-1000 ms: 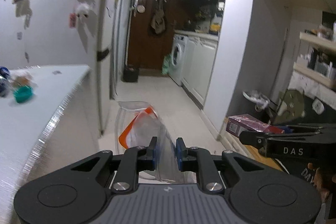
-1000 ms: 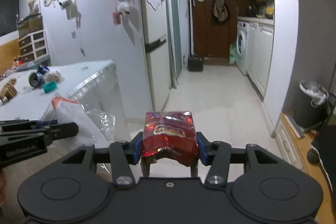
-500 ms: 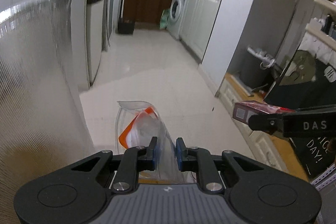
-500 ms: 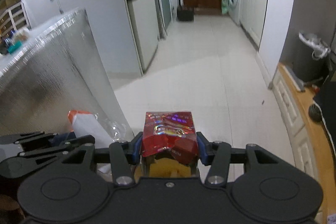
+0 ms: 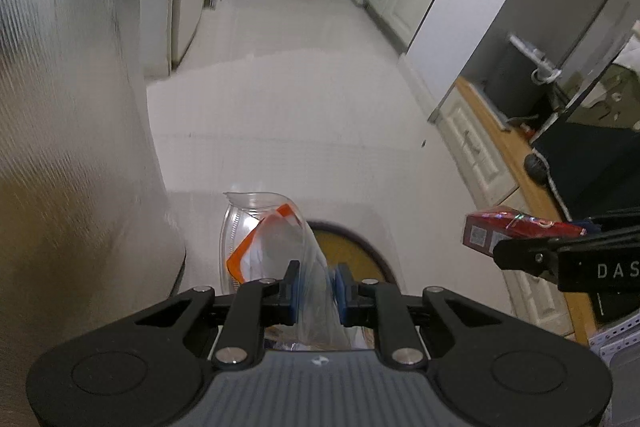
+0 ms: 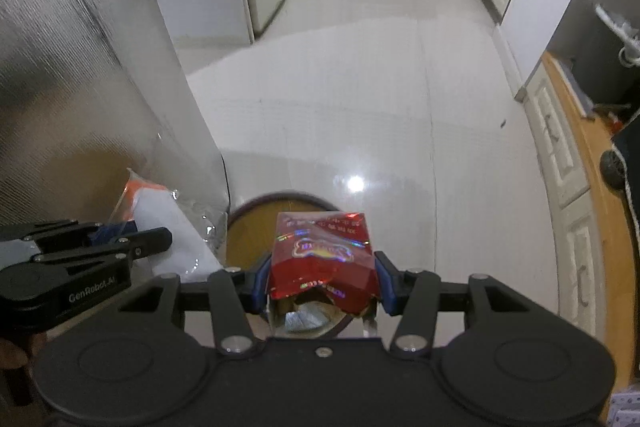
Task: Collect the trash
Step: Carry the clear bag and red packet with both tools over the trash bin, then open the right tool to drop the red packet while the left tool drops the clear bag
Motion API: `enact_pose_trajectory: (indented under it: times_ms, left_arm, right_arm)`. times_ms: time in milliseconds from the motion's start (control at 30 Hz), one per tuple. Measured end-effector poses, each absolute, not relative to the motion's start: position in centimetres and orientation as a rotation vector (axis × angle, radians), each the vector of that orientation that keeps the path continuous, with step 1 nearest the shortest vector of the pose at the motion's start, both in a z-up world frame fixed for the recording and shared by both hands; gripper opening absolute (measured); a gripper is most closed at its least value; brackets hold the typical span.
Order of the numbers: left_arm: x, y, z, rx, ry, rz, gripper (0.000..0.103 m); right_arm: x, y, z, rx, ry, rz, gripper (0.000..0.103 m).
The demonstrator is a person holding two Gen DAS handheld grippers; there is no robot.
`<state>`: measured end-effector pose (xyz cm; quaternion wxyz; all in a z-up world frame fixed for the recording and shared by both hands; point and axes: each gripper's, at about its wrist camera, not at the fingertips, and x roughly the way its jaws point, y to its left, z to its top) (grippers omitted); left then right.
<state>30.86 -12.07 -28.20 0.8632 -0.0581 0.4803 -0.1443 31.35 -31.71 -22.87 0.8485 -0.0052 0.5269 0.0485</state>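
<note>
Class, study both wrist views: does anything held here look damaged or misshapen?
Yes. The red box in the right gripper is crushed, its near end torn open. The clear plastic bag in the left gripper is only crumpled.

Both grippers now point steeply down at the floor. A round dark-rimmed bin with a yellow-brown inside point(image 6: 256, 231) appears below them, and the white tabletop is out of view.

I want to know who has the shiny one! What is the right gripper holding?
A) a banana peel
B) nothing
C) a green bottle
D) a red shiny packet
D: in the right wrist view the right gripper is clamped on a red shiny packet, its blue pads pressed against both sides.
</note>
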Motion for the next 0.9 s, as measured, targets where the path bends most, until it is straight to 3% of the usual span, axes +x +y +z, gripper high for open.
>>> enact_pose_trajectory:
  times_ms: [700, 800, 900]
  left_arm:
    - [34.8, -10.6, -35.7, -0.247, 1.103, -0.301, 0.018]
    - [34.9, -10.5, -36.1, -0.258, 1.113, -0.303, 0.018]
    - [35.0, -10.7, -36.3, -0.250, 1.120, -0.314, 0.018]
  right_arm:
    - [37.7, -27.7, -32.5, -0.095, 1.287, 0.104, 0.054]
    - [38.2, -27.7, -32.7, -0.088, 1.268, 0.076, 0.065]
    - [38.5, -27.5, -32.9, -0.134, 1.264, 0.062, 0.067]
